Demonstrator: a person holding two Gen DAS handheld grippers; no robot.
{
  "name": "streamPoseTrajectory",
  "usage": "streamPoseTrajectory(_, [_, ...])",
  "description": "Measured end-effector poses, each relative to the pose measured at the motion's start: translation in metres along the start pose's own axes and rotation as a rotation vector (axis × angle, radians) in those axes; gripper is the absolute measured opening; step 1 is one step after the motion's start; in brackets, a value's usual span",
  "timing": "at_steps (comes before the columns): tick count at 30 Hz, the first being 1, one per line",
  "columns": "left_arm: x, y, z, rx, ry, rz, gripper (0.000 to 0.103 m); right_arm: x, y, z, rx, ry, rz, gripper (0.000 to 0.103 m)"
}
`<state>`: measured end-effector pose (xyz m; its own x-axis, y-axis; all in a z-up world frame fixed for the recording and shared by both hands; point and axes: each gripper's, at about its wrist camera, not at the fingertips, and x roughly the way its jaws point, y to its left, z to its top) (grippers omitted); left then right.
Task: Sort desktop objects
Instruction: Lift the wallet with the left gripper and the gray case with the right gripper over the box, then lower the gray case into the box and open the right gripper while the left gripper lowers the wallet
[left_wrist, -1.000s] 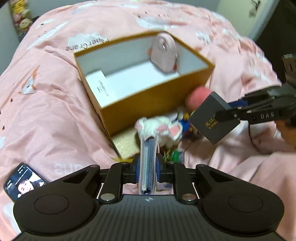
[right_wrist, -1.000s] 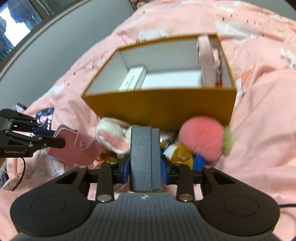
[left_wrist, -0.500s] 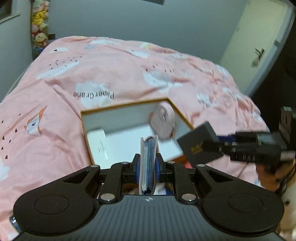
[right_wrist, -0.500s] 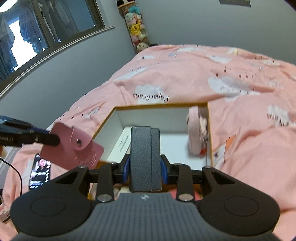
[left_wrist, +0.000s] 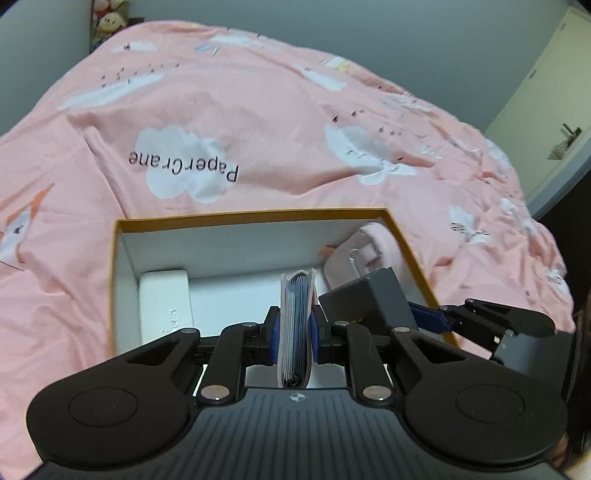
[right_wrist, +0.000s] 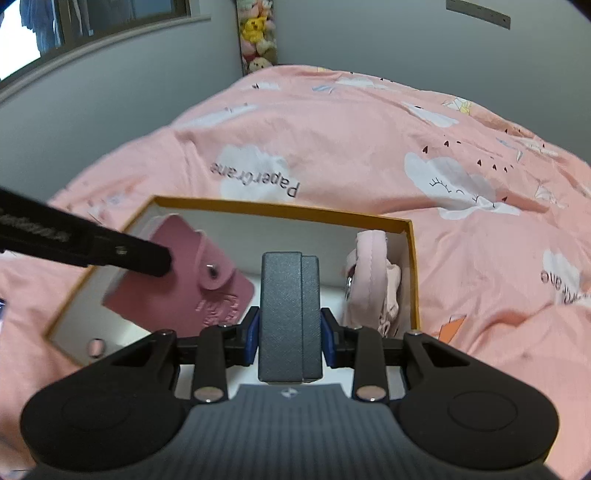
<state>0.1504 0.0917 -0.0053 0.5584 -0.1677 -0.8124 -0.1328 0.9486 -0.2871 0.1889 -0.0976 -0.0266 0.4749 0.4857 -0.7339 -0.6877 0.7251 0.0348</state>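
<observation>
The pink card wallet (left_wrist: 295, 325) was clamped edge-on in the jaws of the left gripper (left_wrist: 294, 334), and the dark grey box (right_wrist: 290, 314) was pinched across its narrow sides by the right gripper (right_wrist: 290, 332) — both were held over the open yellow-rimmed box (left_wrist: 258, 214) on the bed (left_wrist: 258, 122). The wallet was judged light and soft, its leaves apt to splay, so the spine side was the place to hold. The grey box looked stiff and light. Each long axis ran along its own jaws, towards the far wall of the open box — a pink pouch (right_wrist: 373, 280) lay by its right wall.
</observation>
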Motion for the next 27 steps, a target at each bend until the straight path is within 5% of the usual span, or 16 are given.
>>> streamPoseTrajectory(20, [0.067, 0.008, 0.01, -0.124, 0.003, 0.01, 0.018, 0.064, -0.003, 0.003, -0.072, 0.062, -0.049, 0.037])
streamPoseTrajectory(27, [0.072, 0.0, 0.01, -0.152, 0.018, -0.01, 0.018, 0.048, -0.006, 0.002, -0.115, 0.03, -0.053, 0.051])
